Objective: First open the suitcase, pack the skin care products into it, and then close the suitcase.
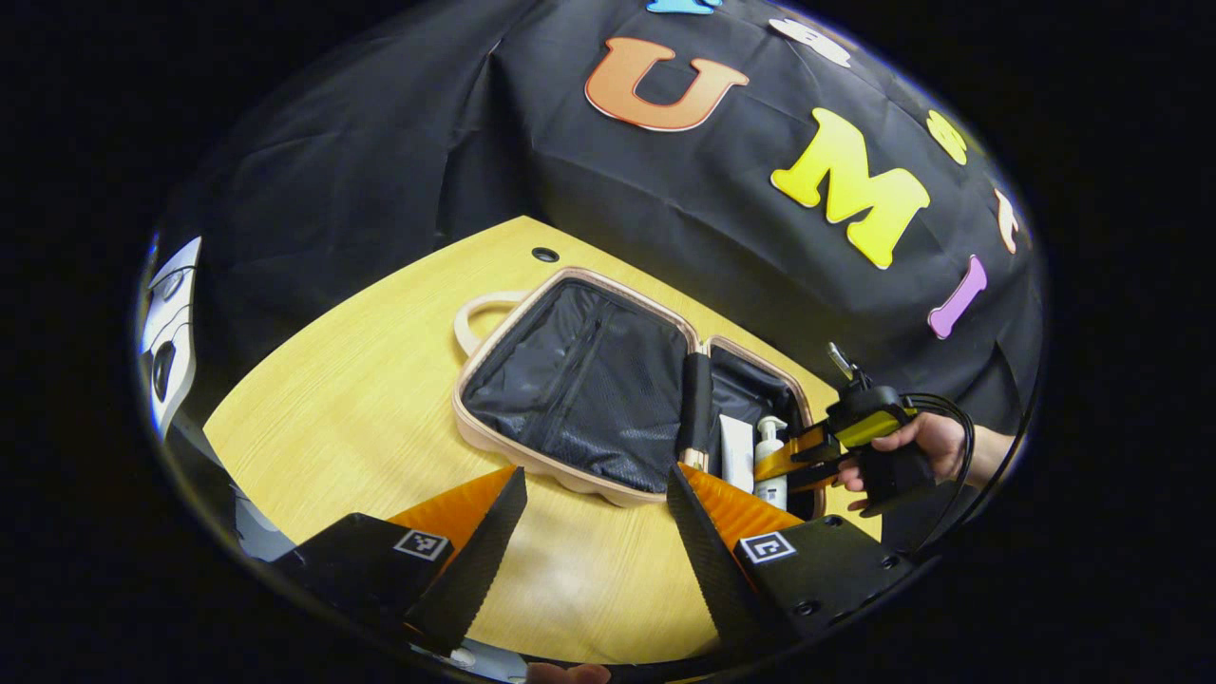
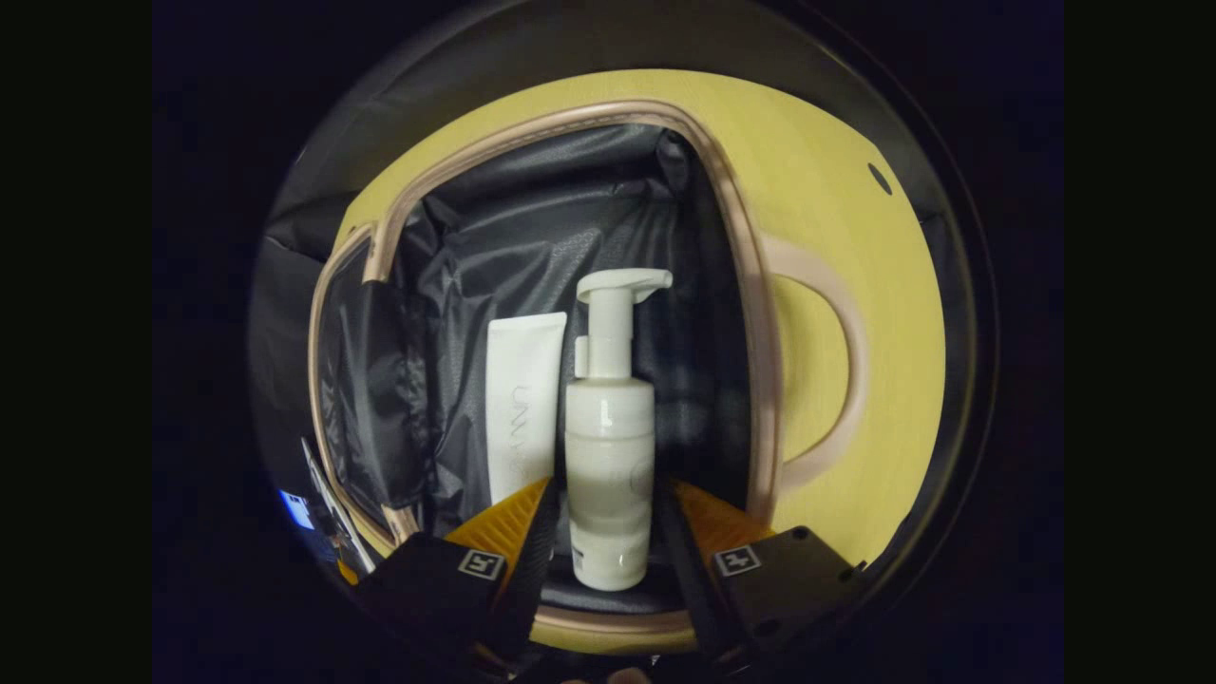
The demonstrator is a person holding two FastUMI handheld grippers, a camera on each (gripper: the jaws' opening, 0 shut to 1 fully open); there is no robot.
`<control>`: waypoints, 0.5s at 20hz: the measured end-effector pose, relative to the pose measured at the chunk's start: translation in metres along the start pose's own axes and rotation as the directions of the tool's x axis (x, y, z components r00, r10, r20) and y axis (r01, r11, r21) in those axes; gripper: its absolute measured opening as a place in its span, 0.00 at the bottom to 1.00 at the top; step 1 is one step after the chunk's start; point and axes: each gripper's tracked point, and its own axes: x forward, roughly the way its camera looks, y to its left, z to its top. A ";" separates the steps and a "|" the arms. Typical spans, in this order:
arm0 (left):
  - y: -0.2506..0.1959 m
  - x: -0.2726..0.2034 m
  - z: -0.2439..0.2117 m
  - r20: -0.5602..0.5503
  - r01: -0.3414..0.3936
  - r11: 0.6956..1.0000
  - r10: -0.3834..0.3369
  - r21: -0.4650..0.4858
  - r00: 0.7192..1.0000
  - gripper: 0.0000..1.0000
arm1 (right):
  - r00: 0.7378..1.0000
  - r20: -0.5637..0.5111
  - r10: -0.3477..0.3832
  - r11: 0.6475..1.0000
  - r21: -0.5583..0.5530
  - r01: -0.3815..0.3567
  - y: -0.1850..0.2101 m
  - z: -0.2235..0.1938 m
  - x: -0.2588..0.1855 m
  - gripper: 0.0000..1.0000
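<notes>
Left gripper [image 1: 594, 532]: fingers spread wide, holding nothing, over the wooden table [image 1: 361, 399] just in front of the open suitcase [image 1: 570, 380]. Suitcase: beige shell, black lining, lying flat. Right gripper [image 2: 606, 541]: fingers flank the white pump bottle [image 2: 609, 456] inside the suitcase; contact cannot be confirmed. A white tube [image 2: 521, 408] lies just beside the bottle.

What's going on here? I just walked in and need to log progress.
A person is packing skin care products into an open suitcase on the table. The right tool straddles a pump bottle lying beside a tube in the lined compartment; its grip isn't clear. The left tool hovers open, empty.
</notes>
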 end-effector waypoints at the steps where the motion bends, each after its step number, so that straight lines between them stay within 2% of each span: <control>1: 0.009 0.001 0.009 0.019 0.019 0.999 -0.019 -0.026 1.000 0.95 | 0.999 0.036 0.009 1.000 -0.026 -0.009 0.001 -0.001 -0.014 0.66; 2: 0.016 0.006 0.021 0.044 0.055 0.996 -0.052 -0.067 0.998 0.95 | 0.996 0.081 0.026 0.998 -0.062 -0.021 0.003 -0.002 -0.028 0.72; 3: 0.025 0.014 0.032 0.070 0.089 0.989 -0.081 -0.119 0.994 0.95 | 0.990 0.133 0.048 0.994 -0.099 -0.035 0.004 0.000 -0.045 0.74; 5: 0.052 0.030 0.046 0.102 0.146 0.962 -0.125 -0.232 0.987 0.95 | 0.959 0.251 0.132 0.981 -0.173 -0.089 0.012 0.004 -0.087 0.74; 8: 0.082 0.057 0.060 0.136 0.235 0.901 -0.198 -0.366 0.971 0.95 | 0.863 0.412 0.292 0.938 -0.298 -0.175 0.026 0.008 -0.157 0.75; 10: 0.095 0.074 0.069 0.156 0.288 0.850 -0.243 -0.442 0.957 0.95 | 0.792 0.491 0.363 0.903 -0.395 -0.170 0.032 0.005 -0.196 0.75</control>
